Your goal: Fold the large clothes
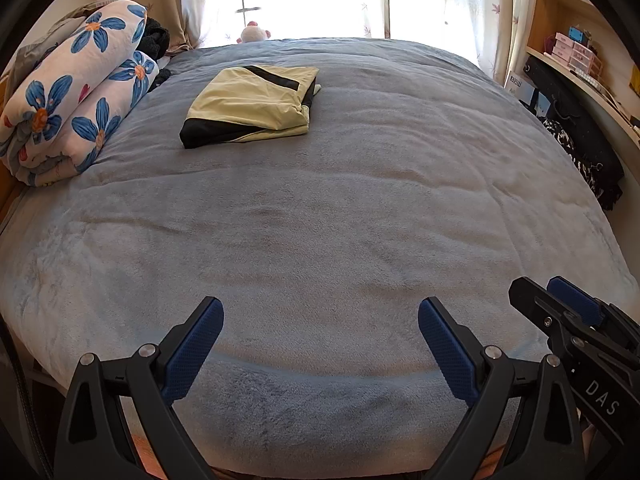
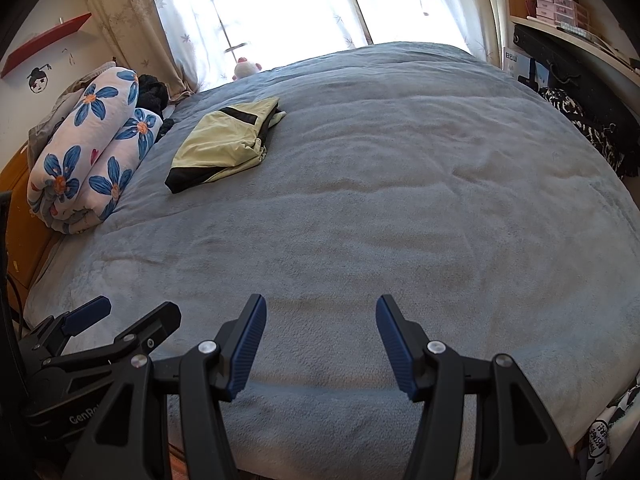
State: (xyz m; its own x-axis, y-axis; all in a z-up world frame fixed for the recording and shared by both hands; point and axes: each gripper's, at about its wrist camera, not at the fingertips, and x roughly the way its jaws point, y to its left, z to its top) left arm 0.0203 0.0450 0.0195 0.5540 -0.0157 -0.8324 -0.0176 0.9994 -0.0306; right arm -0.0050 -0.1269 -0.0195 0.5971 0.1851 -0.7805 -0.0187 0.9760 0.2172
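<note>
A folded pale-yellow garment with black panels [image 1: 250, 106] lies on the far left part of the blue-grey bed cover [image 1: 320, 220]; it also shows in the right wrist view [image 2: 224, 144]. My left gripper [image 1: 320, 312] is open and empty, above the near edge of the bed, far from the garment. My right gripper [image 2: 320, 312] is open and empty, also above the near edge. The right gripper shows at the lower right of the left wrist view [image 1: 560, 304]. The left gripper shows at the lower left of the right wrist view [image 2: 132, 312].
A rolled white quilt with blue flowers [image 1: 76, 96] lies along the bed's left side, with dark clothing [image 1: 156, 38] behind it. A plush toy [image 1: 254, 33] sits at the window. Shelves and a desk with boxes [image 1: 576, 52] stand at the right. Patterned black cloth [image 1: 584, 160] hangs there.
</note>
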